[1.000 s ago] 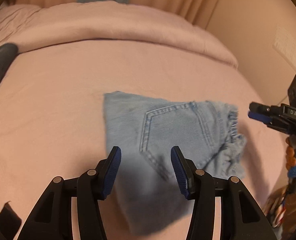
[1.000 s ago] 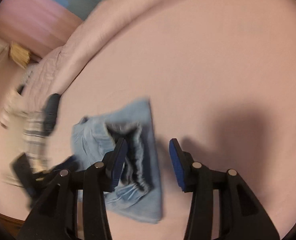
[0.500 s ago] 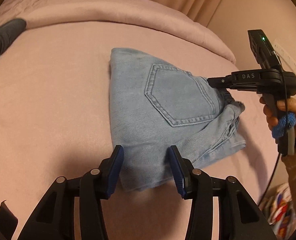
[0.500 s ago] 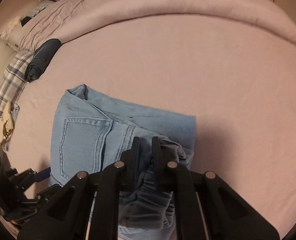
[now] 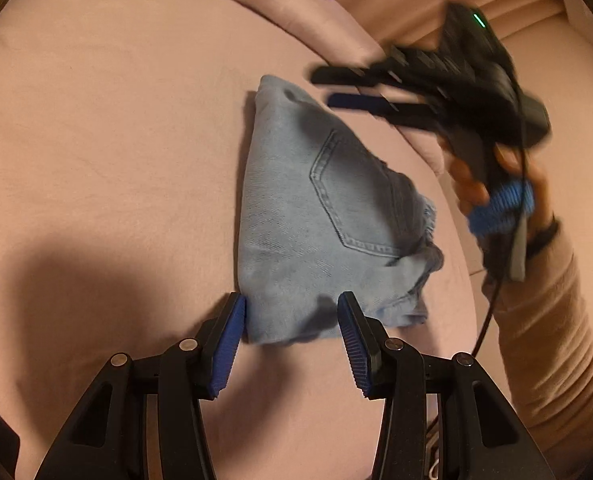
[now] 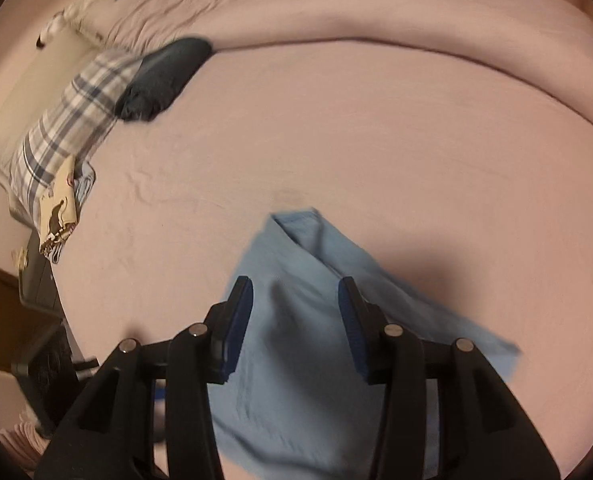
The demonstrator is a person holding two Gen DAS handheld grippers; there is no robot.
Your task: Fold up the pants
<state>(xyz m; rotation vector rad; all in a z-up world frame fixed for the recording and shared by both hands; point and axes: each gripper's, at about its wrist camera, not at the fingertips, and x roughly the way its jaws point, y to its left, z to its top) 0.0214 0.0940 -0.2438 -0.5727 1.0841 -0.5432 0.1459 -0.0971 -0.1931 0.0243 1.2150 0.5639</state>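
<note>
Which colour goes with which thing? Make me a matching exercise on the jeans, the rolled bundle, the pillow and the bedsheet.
Things:
1. jeans
2. rolled bundle
3. pillow
4. bedsheet

Colours:
A. pink
B. grey and white checks
C. light blue
D. dark, near black

Pairs: 1-C, 2-D, 3-B, 4-A

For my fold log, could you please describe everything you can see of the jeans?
The jeans are light blue denim, folded into a compact, roughly triangular bundle lying flat on the pink bed. A stitched back pocket faces up; a frayed edge bunches at one side. The left gripper straddles the near corner, jaws apart, not pinching it.
</note>
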